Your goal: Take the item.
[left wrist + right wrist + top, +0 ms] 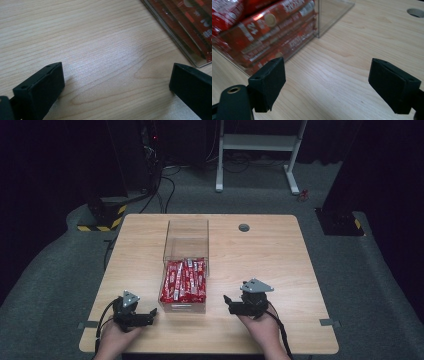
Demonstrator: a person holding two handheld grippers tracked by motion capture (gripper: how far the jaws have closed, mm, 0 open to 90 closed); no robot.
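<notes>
1. Right now both tools rest low on the worktop [260,250], one on each side of the clear box [186,245] that stands near its middle.
2. Left hand-held gripper [145,319]: jaws spread wide, nothing between them; its own view shows bare wood ahead and the box's corner just off to one side.
3. Right hand-held gripper [231,304]: jaws likewise wide apart and empty, pointed toward the box's near corner.
4. Red packets [185,280] lie stacked inside the near half of the box; the far half looks empty.
5. Judged from this, the step in hand is reaching in for a packet. Doing it well likely means lifting over the clear wall rather than pushing at it, coming down from above, and pinching a single top packet across its narrow width so that the neighbours stay put.
6. A steadying touch from the other tool on the box wall may stop it sliding.
7. Count: one box, two tools, one worktop. Packets overlap too much for an exact count; several rows show, layered.
</notes>
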